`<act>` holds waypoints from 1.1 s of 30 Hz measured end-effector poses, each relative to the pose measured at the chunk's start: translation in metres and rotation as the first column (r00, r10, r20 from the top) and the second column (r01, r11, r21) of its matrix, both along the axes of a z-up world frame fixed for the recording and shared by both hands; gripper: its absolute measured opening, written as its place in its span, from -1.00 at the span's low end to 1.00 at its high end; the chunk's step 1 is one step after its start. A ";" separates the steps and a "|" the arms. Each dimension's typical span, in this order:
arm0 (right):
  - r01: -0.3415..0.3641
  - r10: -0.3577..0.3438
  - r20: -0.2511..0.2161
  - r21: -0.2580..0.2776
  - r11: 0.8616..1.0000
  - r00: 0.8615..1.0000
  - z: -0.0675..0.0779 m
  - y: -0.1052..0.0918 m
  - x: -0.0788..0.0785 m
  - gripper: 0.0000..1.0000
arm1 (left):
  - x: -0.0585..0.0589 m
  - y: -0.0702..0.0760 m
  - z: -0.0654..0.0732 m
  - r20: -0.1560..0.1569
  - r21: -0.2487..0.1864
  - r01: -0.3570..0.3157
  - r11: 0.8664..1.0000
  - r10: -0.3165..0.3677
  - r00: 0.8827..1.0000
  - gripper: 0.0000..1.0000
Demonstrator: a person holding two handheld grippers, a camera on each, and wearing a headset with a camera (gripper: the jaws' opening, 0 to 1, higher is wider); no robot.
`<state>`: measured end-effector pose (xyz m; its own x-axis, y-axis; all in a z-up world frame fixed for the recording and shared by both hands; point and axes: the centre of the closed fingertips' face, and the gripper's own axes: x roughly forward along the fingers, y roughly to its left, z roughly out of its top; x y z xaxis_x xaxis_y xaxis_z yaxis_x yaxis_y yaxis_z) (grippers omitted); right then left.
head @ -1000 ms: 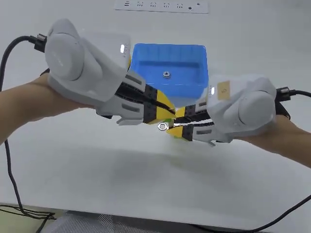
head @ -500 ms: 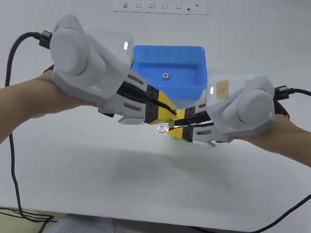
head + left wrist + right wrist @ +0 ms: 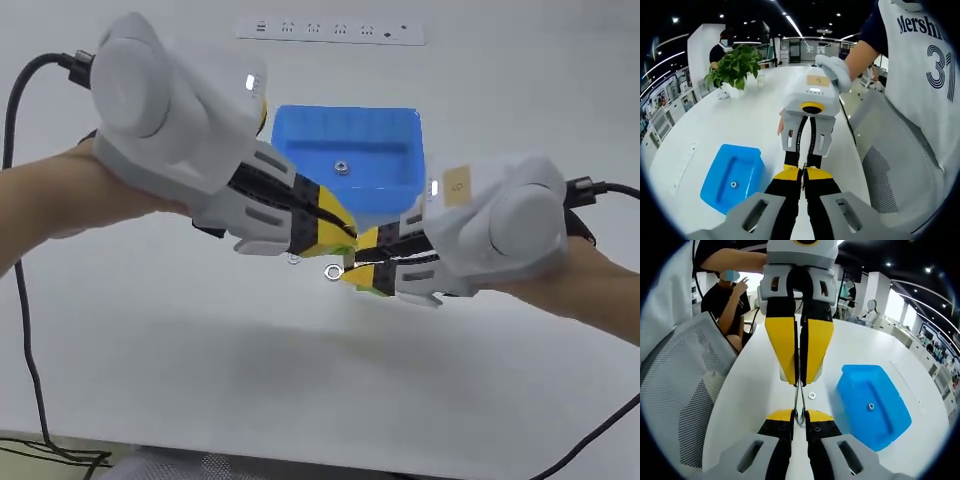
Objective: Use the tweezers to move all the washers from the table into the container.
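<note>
Clamped shut on the tweezers (image 3: 798,397) mid-frame with left gripper (image 3: 803,175) and right gripper (image 3: 800,415) alike (seemingly), risking a twisted tip and a missed washer (image 3: 812,396) through uneven squeeze.

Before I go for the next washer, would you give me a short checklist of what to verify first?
1. Right gripper shut on tweezers: ok.
2. Left gripper shut on tweezers: ok.
3. Washer on table close to the tweezers: ok.
4. Washer caught between the tweezers' tips: not ok, it lies free beside them.
5. Tips lined up over the washer: cannot tell, the grippers hide them.
6. Container open and unobstructed: ok; it holds another washer.
</note>
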<state>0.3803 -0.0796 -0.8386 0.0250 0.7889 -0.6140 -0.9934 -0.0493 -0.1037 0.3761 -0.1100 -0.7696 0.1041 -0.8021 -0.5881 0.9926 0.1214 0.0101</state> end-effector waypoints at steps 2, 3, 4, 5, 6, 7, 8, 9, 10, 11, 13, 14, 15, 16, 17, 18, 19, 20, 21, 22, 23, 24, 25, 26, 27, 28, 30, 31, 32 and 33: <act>-0.001 0.001 0.007 0.005 1.000 1.000 0.004 0.001 0.001 -0.81 | 0.001 0.001 0.004 0.008 0.004 0.003 1.000 -0.003 1.000 -0.88; 0.000 0.000 0.012 0.007 1.000 1.000 0.007 0.001 0.001 -0.81 | 0.001 0.002 0.006 0.009 0.005 0.004 1.000 -0.004 1.000 -0.88; -0.001 0.001 0.017 0.008 1.000 1.000 0.009 0.002 0.002 -0.81 | 0.001 0.003 0.008 0.013 0.006 0.005 1.000 -0.005 1.000 -0.88; -0.001 0.001 0.024 0.011 1.000 1.000 0.012 0.003 0.002 -0.81 | 0.001 0.003 0.011 0.019 0.006 0.006 1.000 -0.006 1.000 -0.88; -0.001 0.001 0.027 0.013 1.000 1.000 0.014 0.003 0.003 -0.81 | 0.002 0.004 0.013 0.023 0.007 0.006 1.000 -0.006 1.000 -0.88; 0.000 0.000 0.031 0.014 1.000 1.000 0.016 0.003 0.004 -0.81 | 0.002 0.004 0.015 0.029 0.008 0.008 1.000 -0.008 1.000 -0.88; 0.000 0.000 0.037 0.017 1.000 0.999 0.019 0.003 0.005 -0.81 | 0.003 0.005 0.018 0.035 0.008 0.009 1.000 -0.009 0.999 -0.88; -0.002 0.001 0.043 0.018 1.000 0.999 0.022 0.004 0.006 -0.81 | 0.003 0.006 0.021 0.042 0.009 0.010 1.000 -0.011 0.999 -0.88; -0.003 0.002 0.048 0.019 1.000 0.999 0.024 0.004 0.006 -0.81 | 0.003 0.006 0.023 0.049 0.011 0.012 1.000 -0.012 0.999 -0.88; -0.003 0.002 0.054 0.020 1.000 0.999 0.026 0.004 0.007 -0.81 | 0.004 0.006 0.025 0.060 0.013 0.014 1.000 -0.015 0.998 -0.88; -0.008 0.007 0.059 0.024 1.000 0.998 0.031 0.005 0.008 -0.81 | 0.004 0.006 0.030 0.070 0.014 0.019 1.000 -0.020 0.997 -0.88; -0.009 0.007 0.067 0.029 1.000 0.998 0.034 0.005 0.009 -0.81 | 0.005 0.006 0.032 0.080 0.017 0.023 1.000 -0.024 0.997 -0.88; -0.007 0.005 0.069 0.032 0.999 0.998 0.036 0.005 0.010 -0.81 | 0.005 0.007 0.034 0.084 0.018 0.025 1.000 -0.027 0.996 -0.88; -0.006 0.004 0.072 0.036 0.999 0.997 0.039 0.005 0.011 -0.81 | 0.007 0.007 0.037 0.089 0.019 0.028 0.999 -0.030 0.996 -0.88; -0.008 0.005 0.079 0.039 0.999 0.997 0.041 0.006 0.011 -0.81 | 0.008 0.007 0.038 0.091 0.019 0.030 0.999 -0.031 0.995 -0.88; -0.009 0.006 0.083 0.040 0.999 0.997 0.043 0.006 0.012 -0.81 | 0.009 0.007 0.040 0.092 0.020 0.031 0.999 -0.033 0.995 -0.88; -0.007 0.003 0.085 0.042 0.999 0.996 0.044 0.006 0.013 -0.81 | 0.010 0.007 0.042 0.097 0.022 0.034 0.999 -0.036 0.995 -0.88; -0.002 -0.002 0.089 0.045 0.999 0.996 0.046 0.006 0.015 -0.81 | 0.011 0.007 0.043 0.101 0.023 0.036 0.999 -0.038 0.994 -0.88; 0.002 -0.007 0.092 0.050 0.999 0.996 0.049 0.005 0.017 -0.81 | 0.012 0.007 0.045 0.104 0.023 0.038 0.999 -0.040 0.994 -0.88; 0.004 -0.009 0.093 0.052 0.999 0.996 0.049 0.005 0.017 -0.81 | 0.013 0.007 0.047 0.111 0.025 0.041 0.999 -0.043 0.993 -0.88; 0.009 -0.015 0.099 0.056 0.998 0.995 0.052 0.005 0.020 -0.81 | 0.014 0.007 0.049 0.114 0.025 0.043 0.999 -0.045 0.992 -0.88; 0.011 -0.016 0.101 0.058 0.998 0.995 0.054 0.005 0.021 -0.81 | 0.016 0.007 0.051 0.120 0.027 0.047 0.999 -0.049 0.992 -0.88; 0.012 -0.019 0.108 0.059 0.998 0.994 0.056 0.005 0.023 -0.81 | 0.017 0.007 0.051 0.121 0.028 0.048 0.998 -0.051 0.991 -0.88; 0.014 -0.020 0.110 0.061 0.998 0.994 0.058 0.005 0.024 -0.81 | 0.020 0.008 0.050 0.125 0.029 0.051 0.998 -0.054 0.991 -0.88; 0.015 -0.022 0.114 0.063 0.998 0.993 0.059 0.005 0.026 -0.81 | 0.022 0.008 0.052 0.129 0.032 0.056 0.998 -0.060 0.990 -0.88; 0.016 -0.024 0.118 0.064 0.998 0.993 0.061 0.005 0.028 -0.81 | 0.023 0.008 0.054 0.133 0.036 0.062 0.997 -0.066 0.989 -0.88; 0.018 -0.026 0.129 0.066 0.998 0.991 0.065 0.006 0.032 -0.81 | 0.027 0.009 0.057 0.139 0.040 0.068 0.997 -0.073 0.988 -0.88; 0.018 -0.026 0.135 0.066 0.998 0.990 0.066 0.006 0.034 -0.81 | 0.029 0.009 0.060 0.144 0.042 0.072 0.997 -0.077 0.987 -0.88; 0.021 -0.030 0.139 0.068 0.997 0.990 0.069 0.007 0.037 -0.81 | 0.031 0.009 0.061 0.148 0.043 0.073 0.996 -0.079 0.986 -0.88; 0.022 -0.032 0.143 0.070 0.997 0.989 0.070 0.007 0.039 -0.81 | 0.033 0.010 0.063 0.150 0.044 0.075 0.996 -0.081 0.985 -0.88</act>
<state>0.4194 -0.0722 -0.7684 0.1313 0.8266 -0.5472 -0.9687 -0.0103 -0.2481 0.4091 -0.1001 -0.7070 0.1324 -0.7887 -0.6004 0.9856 0.0403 0.1644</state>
